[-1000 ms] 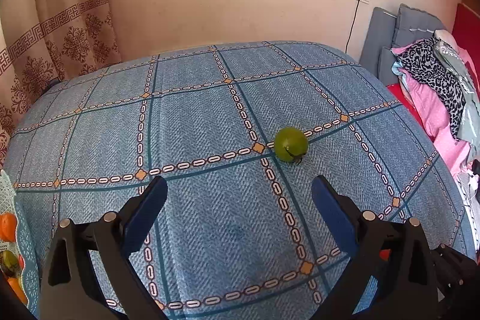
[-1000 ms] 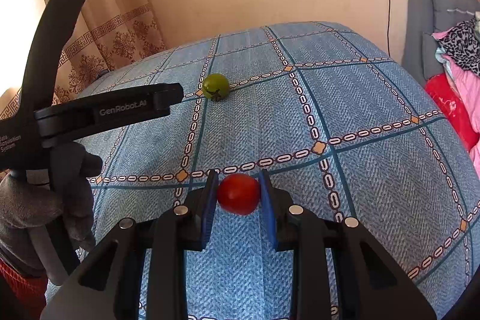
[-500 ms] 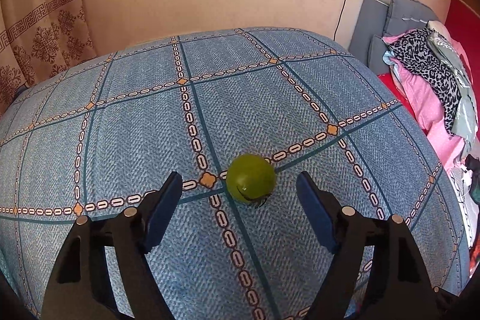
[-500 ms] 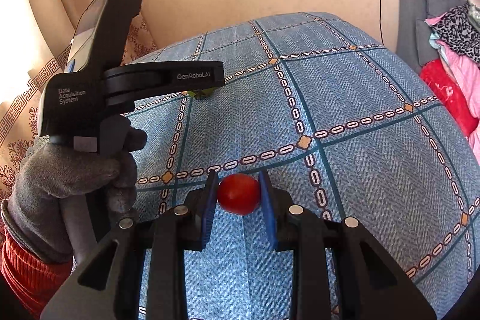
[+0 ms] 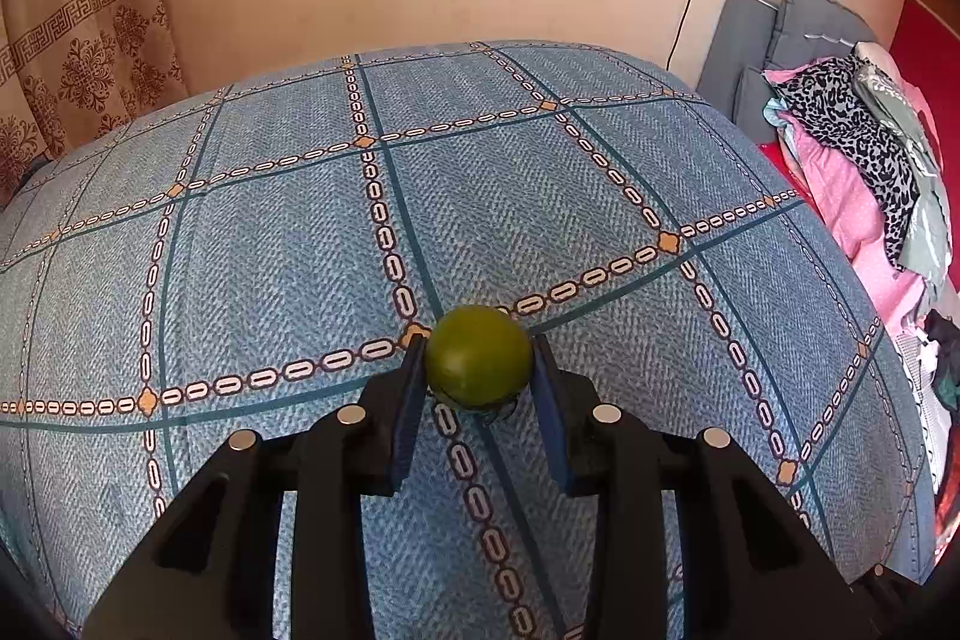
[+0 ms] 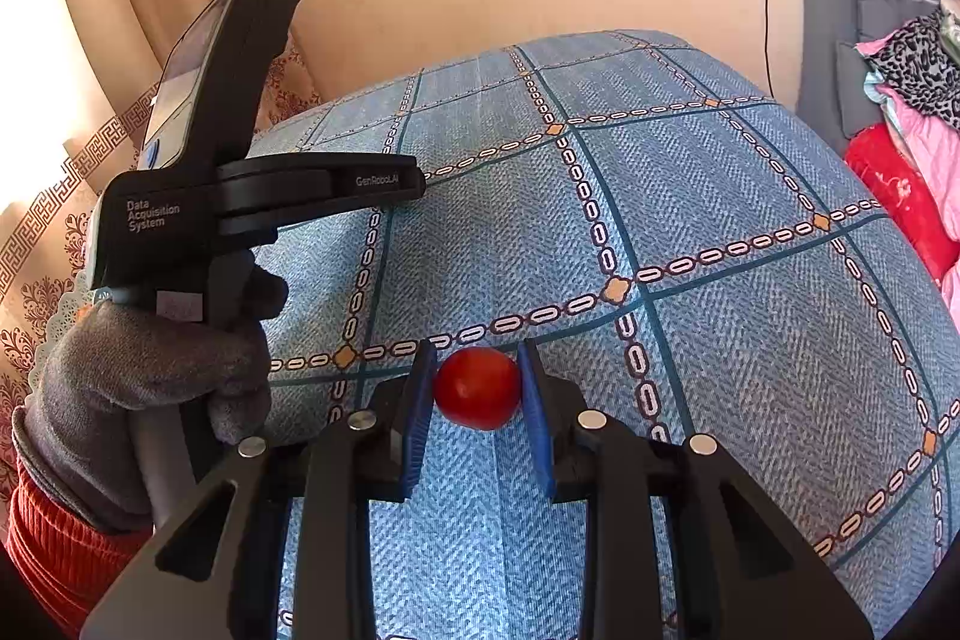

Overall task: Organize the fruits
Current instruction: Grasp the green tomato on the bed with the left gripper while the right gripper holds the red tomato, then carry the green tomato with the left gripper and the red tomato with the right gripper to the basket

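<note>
1. The left hand-held gripper is clamped on a round green fruit; both blue pads touch its sides
2. The green fruit sits low over the blue bed cover, right by a spot where two patterned lines cross
3. The right hand-held gripper is clamped on a small red fruit, squeezed between its two blue pads
4. The red fruit is just above the bed cover, near a line of little white links
5. In the right wrist view, a gloved hand with an orange sleeve holds the black handle of the left hand-held gripper, off to the left side
6. A pile of clothes lies at the right side of the bed, well apart from both fruits
7. A patterned curtain hangs by the wall behind the bed
</note>
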A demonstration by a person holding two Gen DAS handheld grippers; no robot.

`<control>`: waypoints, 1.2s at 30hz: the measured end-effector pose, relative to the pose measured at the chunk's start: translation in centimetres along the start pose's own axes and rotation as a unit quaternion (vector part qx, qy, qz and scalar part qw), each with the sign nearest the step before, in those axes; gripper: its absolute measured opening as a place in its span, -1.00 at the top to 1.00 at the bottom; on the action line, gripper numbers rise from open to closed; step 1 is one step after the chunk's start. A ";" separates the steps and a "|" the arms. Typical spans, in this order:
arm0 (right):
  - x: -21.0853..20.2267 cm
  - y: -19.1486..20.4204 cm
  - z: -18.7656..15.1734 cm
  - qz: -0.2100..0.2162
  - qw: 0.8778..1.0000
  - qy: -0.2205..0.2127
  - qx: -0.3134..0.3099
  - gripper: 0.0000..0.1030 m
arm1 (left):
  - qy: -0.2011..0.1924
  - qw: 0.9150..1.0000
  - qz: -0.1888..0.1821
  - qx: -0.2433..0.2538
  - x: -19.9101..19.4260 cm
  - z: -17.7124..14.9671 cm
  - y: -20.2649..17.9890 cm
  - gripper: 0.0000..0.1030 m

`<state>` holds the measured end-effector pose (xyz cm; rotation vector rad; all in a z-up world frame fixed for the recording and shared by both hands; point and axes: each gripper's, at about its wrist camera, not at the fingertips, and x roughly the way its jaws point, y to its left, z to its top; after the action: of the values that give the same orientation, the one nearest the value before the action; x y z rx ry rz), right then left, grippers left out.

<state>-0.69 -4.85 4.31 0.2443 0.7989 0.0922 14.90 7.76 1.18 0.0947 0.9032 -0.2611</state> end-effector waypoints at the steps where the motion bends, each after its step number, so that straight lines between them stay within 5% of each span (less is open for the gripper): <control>1: 0.0 0.0 0.0 0.001 1.000 -0.001 0.000 0.46 | -0.002 1.000 0.001 -0.001 -0.4 -0.2 0.1 0.32; 19: -0.6 1.4 -0.5 -0.002 1.000 -0.013 -0.026 0.46 | -0.037 0.999 0.039 -0.007 -10.6 -7.6 2.0 0.32; 36: -1.3 2.9 -1.4 -0.004 0.998 -0.033 -0.053 0.46 | -0.050 0.994 0.084 -0.046 -13.6 -13.2 3.8 0.32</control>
<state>-2.58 -2.05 4.97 0.1421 0.7267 0.1179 -2.19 16.49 3.60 0.0714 0.8012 -0.0679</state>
